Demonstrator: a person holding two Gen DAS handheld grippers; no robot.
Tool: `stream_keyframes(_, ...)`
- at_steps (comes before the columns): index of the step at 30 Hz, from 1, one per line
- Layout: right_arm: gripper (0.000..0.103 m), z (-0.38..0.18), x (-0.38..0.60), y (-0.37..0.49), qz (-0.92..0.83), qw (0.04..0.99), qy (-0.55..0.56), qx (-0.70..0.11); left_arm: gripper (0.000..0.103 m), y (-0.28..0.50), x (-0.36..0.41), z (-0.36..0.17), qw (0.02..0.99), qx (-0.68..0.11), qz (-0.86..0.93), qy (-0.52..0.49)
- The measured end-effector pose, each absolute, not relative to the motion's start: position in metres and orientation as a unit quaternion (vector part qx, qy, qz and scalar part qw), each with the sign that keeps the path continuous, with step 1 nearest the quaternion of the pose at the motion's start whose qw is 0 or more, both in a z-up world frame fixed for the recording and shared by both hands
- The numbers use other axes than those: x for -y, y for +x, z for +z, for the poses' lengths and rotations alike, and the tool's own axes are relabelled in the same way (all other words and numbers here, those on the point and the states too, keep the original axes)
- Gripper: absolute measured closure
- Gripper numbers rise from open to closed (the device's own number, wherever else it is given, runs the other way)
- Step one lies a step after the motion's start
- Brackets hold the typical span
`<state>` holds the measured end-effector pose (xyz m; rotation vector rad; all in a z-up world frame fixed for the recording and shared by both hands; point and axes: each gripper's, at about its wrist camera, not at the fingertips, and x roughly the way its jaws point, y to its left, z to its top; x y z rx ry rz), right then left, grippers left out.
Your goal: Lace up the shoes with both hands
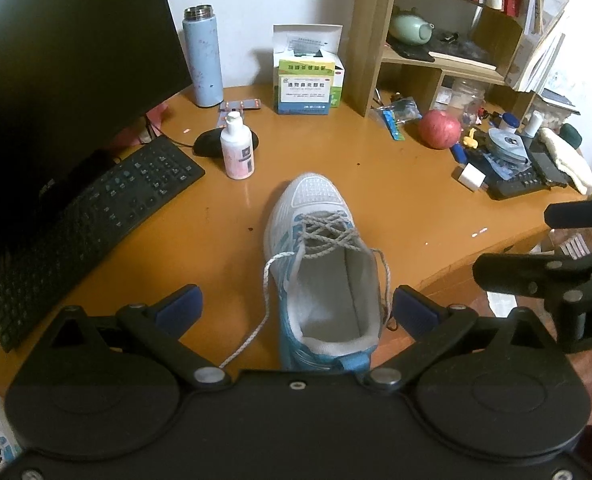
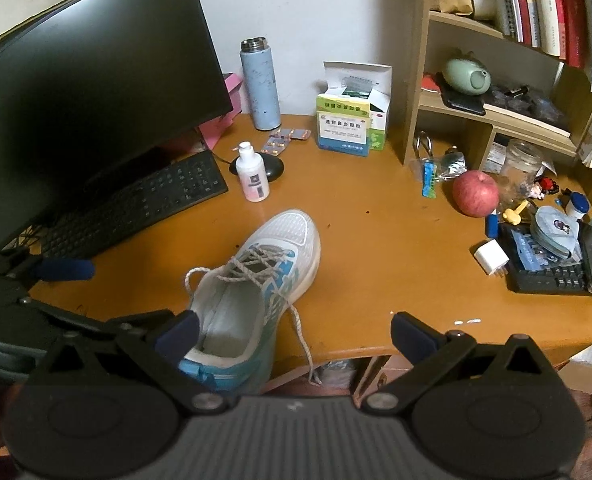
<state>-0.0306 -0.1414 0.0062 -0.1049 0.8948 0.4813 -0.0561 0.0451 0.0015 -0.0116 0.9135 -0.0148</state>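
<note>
My left gripper has its two blue-tipped fingers spread wide apart, and they hold nothing. The white and blue mesh running shoe sits between them, heel toward me and toe pointing away, flat on the orange-brown wooden desk. Its grey and white speckled lace is crossed over the top. One loose end runs down the left side toward my left finger. The other end hangs by the right side of the shoe.

My right gripper is wide open too, and it holds nothing. Its left finger is right at the heel opening of the shoe; I cannot tell if it touches. A lace end falls over the desk edge between my right fingers.

Past the shoe stand a small white plastic bottle and a black keyboard. A red apple lies well off to the right.
</note>
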Motion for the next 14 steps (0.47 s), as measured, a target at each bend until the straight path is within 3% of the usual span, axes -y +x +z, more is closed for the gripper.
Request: stream_keyframes(14,0.001,0.0042,0.1435,-0.0283,0.230,0.871,-0.048,-0.430,0.000,-0.0645,-0.0507,0.0095,0.910,-0.414,0.002,-0.012)
